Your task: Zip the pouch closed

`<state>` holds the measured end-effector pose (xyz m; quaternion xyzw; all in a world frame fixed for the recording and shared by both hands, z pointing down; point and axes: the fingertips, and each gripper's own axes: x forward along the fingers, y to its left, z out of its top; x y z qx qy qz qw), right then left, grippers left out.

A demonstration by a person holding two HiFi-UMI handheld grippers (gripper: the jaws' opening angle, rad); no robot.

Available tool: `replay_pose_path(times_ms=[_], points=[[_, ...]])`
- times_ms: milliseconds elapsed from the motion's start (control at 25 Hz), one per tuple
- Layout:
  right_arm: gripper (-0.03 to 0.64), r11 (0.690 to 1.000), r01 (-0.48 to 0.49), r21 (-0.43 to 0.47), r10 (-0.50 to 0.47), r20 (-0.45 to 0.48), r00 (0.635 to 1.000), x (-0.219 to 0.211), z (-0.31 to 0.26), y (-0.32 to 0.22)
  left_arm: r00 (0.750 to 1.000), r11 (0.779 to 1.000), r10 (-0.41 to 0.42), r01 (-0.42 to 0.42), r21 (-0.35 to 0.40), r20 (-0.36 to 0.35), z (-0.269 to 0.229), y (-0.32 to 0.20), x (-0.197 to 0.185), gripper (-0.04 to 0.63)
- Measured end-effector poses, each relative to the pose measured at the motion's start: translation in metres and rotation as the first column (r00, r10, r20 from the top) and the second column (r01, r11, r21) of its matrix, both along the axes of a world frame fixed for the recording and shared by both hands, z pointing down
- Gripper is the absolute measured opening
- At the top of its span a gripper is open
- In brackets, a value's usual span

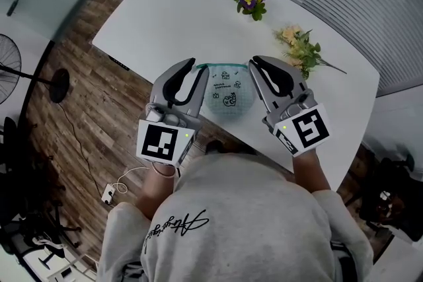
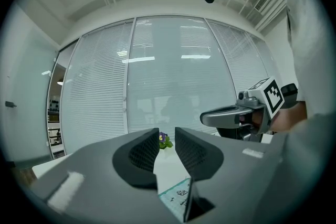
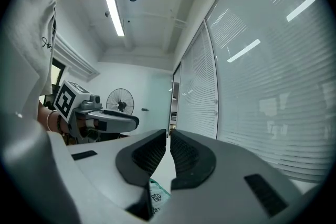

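Note:
A pale teal see-through pouch with small printed drawings lies on the white table, near its front edge, between my two grippers. Both grippers point level and away from me. My left gripper flanks the pouch's left side. Its jaws stand a narrow gap apart with nothing between the pads. My right gripper flanks the right side, its jaws almost touching and empty. In each gripper view the pouch shows low down, under the jaws. Whether its zip is done up, I cannot tell.
A purple flower sprig lies at the table's far side, a peach one to the right. The table's edge runs just in front of the person. A standing fan and a power strip are on the wooden floor at left.

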<state>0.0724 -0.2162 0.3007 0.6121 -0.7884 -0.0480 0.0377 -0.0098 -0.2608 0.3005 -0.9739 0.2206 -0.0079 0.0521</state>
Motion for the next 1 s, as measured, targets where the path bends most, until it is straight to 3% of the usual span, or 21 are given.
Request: replay_pose_path(times_ms=[120,480,720,1000], points=[[0.015,1.0,0.004,0.003,-0.004,0.0,1.0,-0.003,-0.001,0.0,1.0,1.0,-0.003,0.003,-0.01,0.023,0.007,-0.001,-0.003,0.07],[0.003,1.0,0.011,-0.002,-0.011,-0.004,1.0,-0.006,0.0,0.003,1.0,1.0,0.024,-0.024,-0.006,-0.004,0.002,0.005,0.0,0.003],[0.002,1.0,0.009,-0.005,-0.009,-0.024,1.0,-0.007,0.003,0.004,0.998,1.0,0.025,-0.024,-0.004,0.051,0.008,0.006,-0.004,0.002],[0.002,1.0,0.005,-0.003,-0.005,-0.035,0.999,-0.007,0.004,0.005,0.998,1.0,0.03,-0.03,-0.008,0.048,0.011,0.006,-0.002,0.002]])
